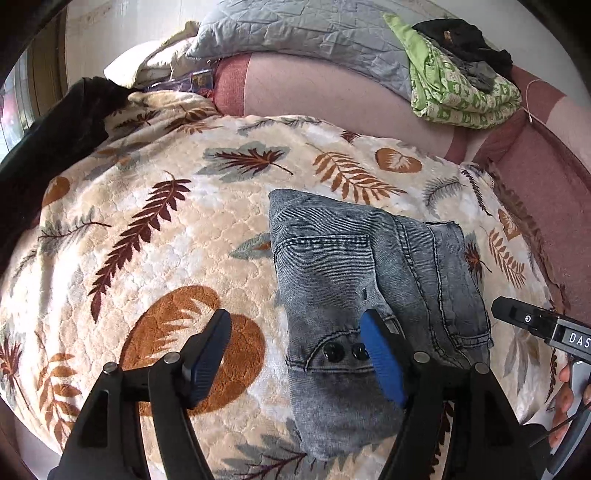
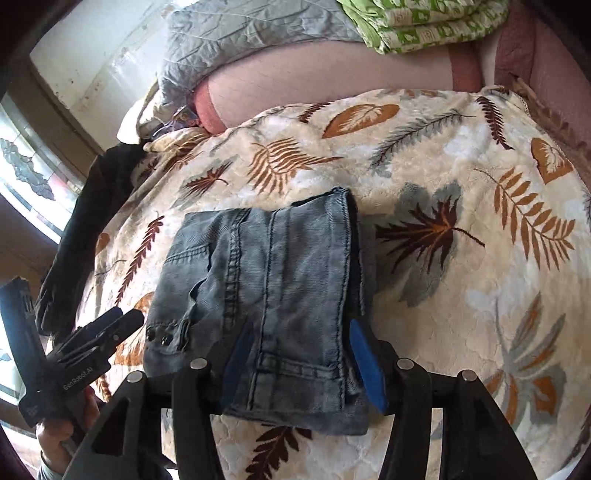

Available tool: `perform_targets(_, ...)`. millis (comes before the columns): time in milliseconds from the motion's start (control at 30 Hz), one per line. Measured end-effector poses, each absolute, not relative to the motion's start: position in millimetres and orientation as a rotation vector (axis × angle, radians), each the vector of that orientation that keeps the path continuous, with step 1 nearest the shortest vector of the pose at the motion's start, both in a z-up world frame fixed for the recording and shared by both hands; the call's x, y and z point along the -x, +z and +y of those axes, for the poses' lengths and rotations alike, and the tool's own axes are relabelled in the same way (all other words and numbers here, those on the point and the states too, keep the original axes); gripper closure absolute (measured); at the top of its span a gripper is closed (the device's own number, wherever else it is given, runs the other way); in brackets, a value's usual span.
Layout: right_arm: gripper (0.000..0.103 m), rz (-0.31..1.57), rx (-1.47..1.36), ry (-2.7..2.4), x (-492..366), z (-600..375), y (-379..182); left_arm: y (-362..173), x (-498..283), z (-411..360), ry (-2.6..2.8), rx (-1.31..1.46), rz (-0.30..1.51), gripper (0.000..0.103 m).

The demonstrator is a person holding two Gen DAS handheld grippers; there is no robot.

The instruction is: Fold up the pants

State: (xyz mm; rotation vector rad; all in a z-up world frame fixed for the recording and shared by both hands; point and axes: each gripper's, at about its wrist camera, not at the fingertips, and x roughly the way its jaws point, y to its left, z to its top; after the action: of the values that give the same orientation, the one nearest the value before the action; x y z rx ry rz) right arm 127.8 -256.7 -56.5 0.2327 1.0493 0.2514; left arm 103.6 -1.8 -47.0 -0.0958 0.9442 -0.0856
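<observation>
Folded gray pants (image 1: pixel 373 295) lie center-frame on a leaf-print blanket (image 1: pixel 155 236), both tongs, left (image 1: pixel 295 365) and right (image 2: pixel 303 365), wide open and empty; pressing the layers flat would likely square the fold.

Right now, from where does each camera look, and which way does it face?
Left wrist: sits on the left gripper, looks forward over the folded jeans on the leaf blanket; its open fingers and the right gripper show.
Right wrist: sits on the right gripper, looks over the jeans; its open fingers, left gripper show.
Shared: jeans, blanket, gray pillow, green cloth.
</observation>
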Motion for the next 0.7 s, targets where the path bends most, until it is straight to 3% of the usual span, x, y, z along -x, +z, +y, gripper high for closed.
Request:
perform_targets(200,0.044,1.090,-0.052,0.147,-104.6,-236.0,-94.3,-72.9,-83.8,-25.2,-0.059,-0.004,0.968,0.029)
perform_targets(300,0.035,1.118,-0.011,0.105,-104.2,-235.3,-111.0,-89.5,-80.7,-30.5,-0.029,-0.024,0.979,0.027)
perform_targets(500,0.034,0.997,-0.085,0.095,-76.5,-250.1,-68.2,-49.8,-59.7,-26.6,-0.024,-0.024,0.891,0.027)
perform_targets(633,0.020,0.857,-0.075,0.093,-33.8,-252.3,-34.9,-20.3,-37.9,-25.9,-0.024,-0.006,0.810,0.018)
perform_targets(700,0.020,0.813,-0.067,0.074,-17.8,-252.1,-25.0,-12.3,-29.5,-28.6,-0.039,-0.005,0.794,0.018)
